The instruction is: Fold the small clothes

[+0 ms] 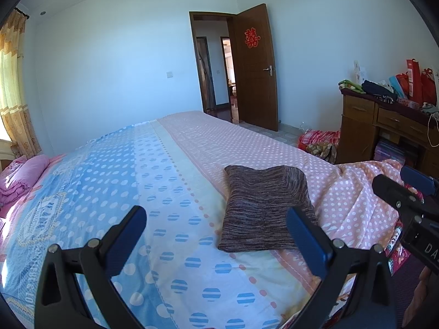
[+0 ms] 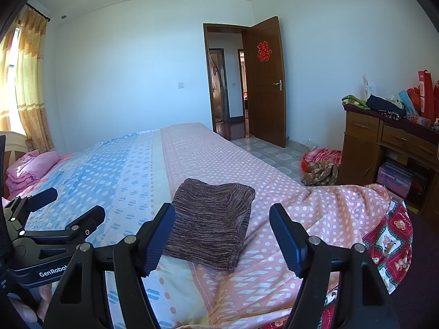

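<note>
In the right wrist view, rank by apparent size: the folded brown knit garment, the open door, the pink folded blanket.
1. Open door
2. Brown knit garment, close behind; being nearest the camera inflates it
3. Pink folded blanket

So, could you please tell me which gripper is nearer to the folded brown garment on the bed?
Right. The right gripper hovers open just short of the folded brown garment, its fingers framing its near edge. The left gripper sits open further left, the garment towards its right finger.
</note>
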